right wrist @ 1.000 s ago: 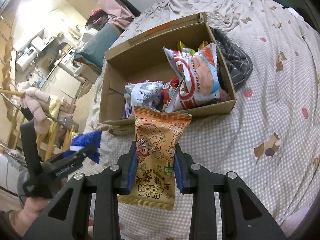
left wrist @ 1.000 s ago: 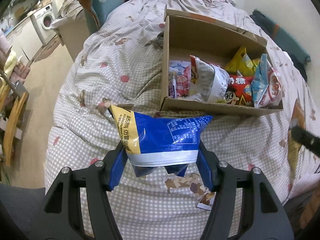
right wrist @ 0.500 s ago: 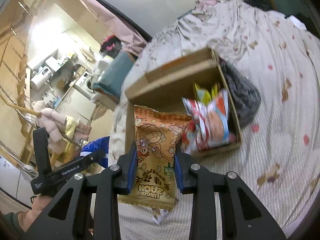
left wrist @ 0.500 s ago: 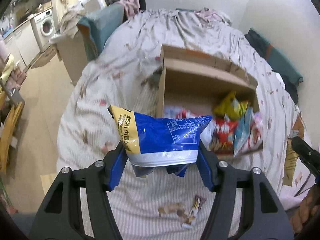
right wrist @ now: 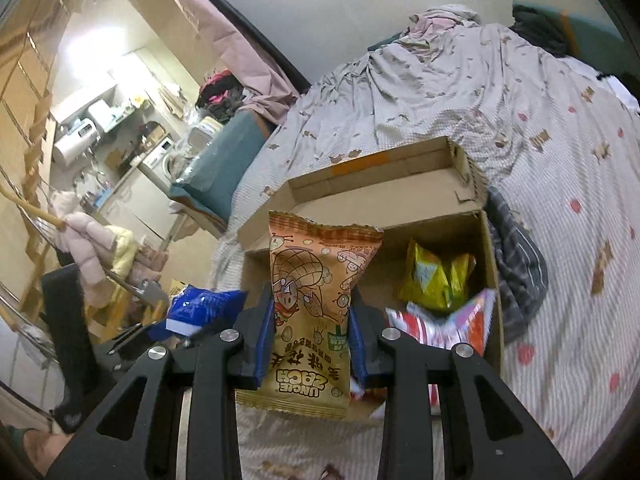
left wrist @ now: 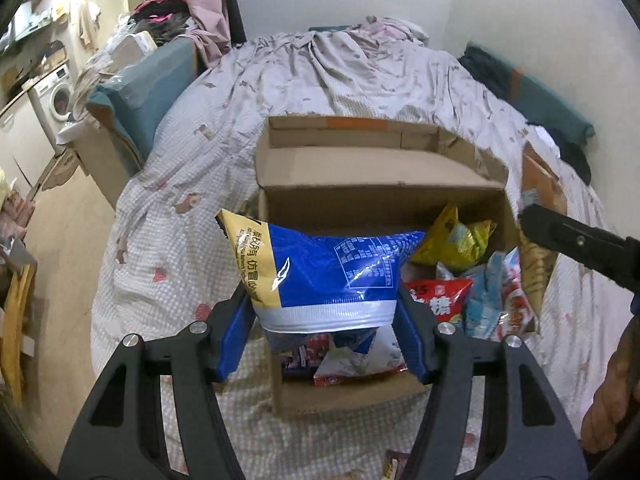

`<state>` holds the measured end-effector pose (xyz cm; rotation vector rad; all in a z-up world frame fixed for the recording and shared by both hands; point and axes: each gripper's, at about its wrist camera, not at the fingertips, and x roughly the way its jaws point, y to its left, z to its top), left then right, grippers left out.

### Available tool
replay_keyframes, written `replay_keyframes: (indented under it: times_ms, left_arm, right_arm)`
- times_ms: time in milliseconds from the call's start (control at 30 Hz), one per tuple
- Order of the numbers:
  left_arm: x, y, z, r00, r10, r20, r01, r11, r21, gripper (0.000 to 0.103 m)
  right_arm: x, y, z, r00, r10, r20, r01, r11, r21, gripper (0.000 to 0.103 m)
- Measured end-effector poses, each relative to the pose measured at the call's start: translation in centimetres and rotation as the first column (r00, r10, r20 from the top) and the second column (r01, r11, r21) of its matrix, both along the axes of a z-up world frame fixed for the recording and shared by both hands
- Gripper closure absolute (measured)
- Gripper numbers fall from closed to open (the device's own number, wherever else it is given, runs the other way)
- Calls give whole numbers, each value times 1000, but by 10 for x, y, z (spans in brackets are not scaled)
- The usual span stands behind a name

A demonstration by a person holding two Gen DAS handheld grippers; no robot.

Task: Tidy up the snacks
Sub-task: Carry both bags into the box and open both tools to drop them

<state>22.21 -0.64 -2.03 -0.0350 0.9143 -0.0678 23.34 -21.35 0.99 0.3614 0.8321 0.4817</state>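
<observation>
My left gripper (left wrist: 324,334) is shut on a blue and yellow snack bag (left wrist: 324,272), held above the near left part of an open cardboard box (left wrist: 380,196) on the bed. My right gripper (right wrist: 312,334) is shut on an orange peanut snack bag (right wrist: 316,300), held over the same box (right wrist: 380,196). The box holds several snack packs, among them a yellow bag (left wrist: 456,236) and a red bag (left wrist: 436,292). The yellow bag also shows in the right wrist view (right wrist: 436,276). The right gripper's arm shows at the right of the left wrist view (left wrist: 580,240).
The box sits on a checked bedspread (left wrist: 180,248). A teal cushion (left wrist: 144,88) lies at the bed's left edge. A striped dark cloth (right wrist: 516,264) lies right of the box. A small wrapper (left wrist: 394,466) lies on the bed in front of the box.
Both grippers have risen and moved forward with their bags, from in front of the box to above it. The box now appears lower and nearer in both views.
</observation>
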Motion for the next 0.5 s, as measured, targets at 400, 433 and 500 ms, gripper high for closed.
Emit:
replay_keyframes:
  times_ms: [400, 433, 500]
  left_arm:
    - [3, -12, -26, 997, -66, -26, 66, 998, -1, 43]
    - [3, -12, -27, 997, -67, -26, 67, 998, 3, 42]
    - [2, -14, -28, 997, -69, -22, 69, 998, 15, 42]
  right_arm:
    - [21, 5, -49, 996, -32, -85, 32, 999, 3, 69]
    - [22, 4, -51, 995, -36, -91, 37, 999, 12, 69]
    - [24, 4, -53, 995, -39, -96, 40, 999, 8, 69]
